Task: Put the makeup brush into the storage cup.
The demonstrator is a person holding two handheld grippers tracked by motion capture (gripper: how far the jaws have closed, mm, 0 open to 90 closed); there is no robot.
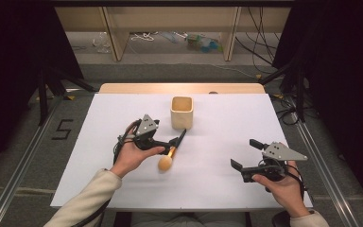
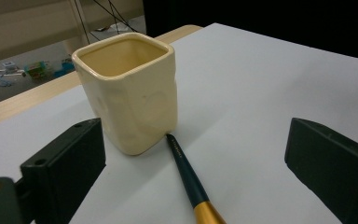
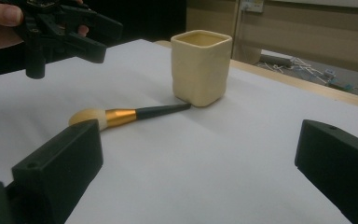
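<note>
A cream square cup (image 1: 182, 112) stands upright at the back middle of the white table (image 1: 227, 123). A makeup brush (image 1: 171, 152) with a dark handle, gold ferrule and tan bristles lies flat in front of it, handle tip touching the cup's base. My left gripper (image 1: 172, 144) hovers open over the brush. In the left gripper view the brush handle (image 2: 186, 175) lies between the wide jaws, with the cup (image 2: 128, 93) just ahead. My right gripper (image 1: 244, 153) is open at the front right with nothing in it. Its view shows the cup (image 3: 200, 67), the brush (image 3: 130, 114) and the left gripper (image 3: 86, 39).
A wooden table edge (image 1: 179, 88) runs along the back. Beyond it are shelf legs (image 1: 116, 38), cables and small items on the floor. Dark curtains hang at both sides. A "5" mark (image 1: 62, 129) is on the floor at the left.
</note>
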